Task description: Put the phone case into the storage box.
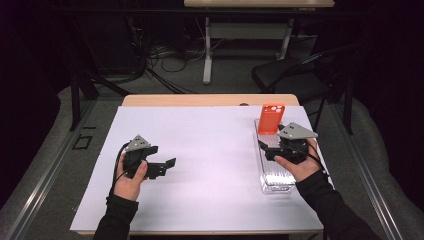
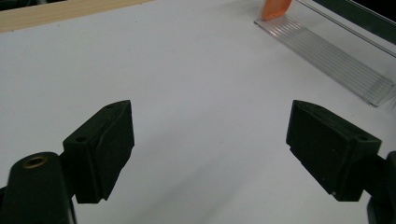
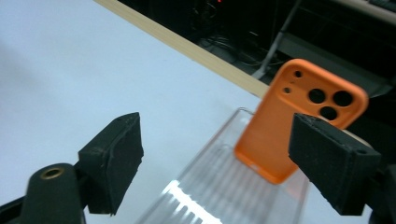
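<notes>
The orange phone case (image 1: 271, 118) stands upright at the far end of a clear ribbed plastic rack (image 1: 276, 176), leaning slightly, its camera cut-outs at the top. The rack lies on the right part of a white table top (image 1: 210, 165), its long side running away from the person, close to the right edge.

The right gripper (image 1: 272, 148) hovers over the middle of the rack, just on the near side of the case, held in the person's right hand (image 1: 300, 167) with its grey 3-cornered plate on top. In the right gripper view its 2 black jaws stand wide apart with nothing pressed between the pads; the case (image 3: 299, 119) rises beyond them, nearer the right-hand jaw and partly hidden behind it, and the rack (image 3: 224, 186) runs between the jaws below. The pads do not touch the case.

The left gripper (image 1: 167, 165) rests low over the left part of the table, well apart from the rack, held in the left hand (image 1: 131, 182), a cable trailing from it. In the left gripper view its 2 jaws also gape wide over bare white surface, holding nothing; the rack (image 2: 336, 56) lies far off at the upper right with a sliver of the orange case (image 2: 275, 8) at its end.

A wooden strip (image 1: 210, 100) edges the table's far side.
</notes>
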A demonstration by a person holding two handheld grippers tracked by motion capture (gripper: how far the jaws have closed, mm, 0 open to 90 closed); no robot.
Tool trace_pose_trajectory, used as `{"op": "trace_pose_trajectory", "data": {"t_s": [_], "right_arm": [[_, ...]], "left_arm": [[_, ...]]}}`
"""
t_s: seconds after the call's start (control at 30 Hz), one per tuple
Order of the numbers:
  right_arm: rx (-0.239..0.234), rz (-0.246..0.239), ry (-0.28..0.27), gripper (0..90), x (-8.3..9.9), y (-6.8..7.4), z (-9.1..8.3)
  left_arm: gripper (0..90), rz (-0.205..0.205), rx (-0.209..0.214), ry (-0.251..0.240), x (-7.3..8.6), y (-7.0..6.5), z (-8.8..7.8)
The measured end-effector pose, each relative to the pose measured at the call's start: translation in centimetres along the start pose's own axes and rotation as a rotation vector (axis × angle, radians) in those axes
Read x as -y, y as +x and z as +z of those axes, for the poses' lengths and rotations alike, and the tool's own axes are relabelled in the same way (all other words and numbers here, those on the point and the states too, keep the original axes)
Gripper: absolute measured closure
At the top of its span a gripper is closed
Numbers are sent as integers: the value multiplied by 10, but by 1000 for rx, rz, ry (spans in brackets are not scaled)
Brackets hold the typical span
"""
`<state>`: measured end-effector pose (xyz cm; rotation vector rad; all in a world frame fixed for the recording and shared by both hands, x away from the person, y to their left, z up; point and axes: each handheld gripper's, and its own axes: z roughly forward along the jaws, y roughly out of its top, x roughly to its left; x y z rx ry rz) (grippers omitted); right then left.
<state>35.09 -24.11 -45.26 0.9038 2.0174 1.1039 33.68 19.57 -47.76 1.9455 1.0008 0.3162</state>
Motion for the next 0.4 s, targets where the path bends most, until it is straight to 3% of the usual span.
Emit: {"op": "trace_pose_trajectory", "data": {"t_s": [0.2, 0.4], "right_arm": [[-69, 48, -21, 124, 5, 19, -6], [-133, 95, -16, 4, 16, 34, -7]], "left_arm": [[154, 15, 24, -2, 0, -3, -3], [154, 19, 46, 0, 2, -3, -3]]}}
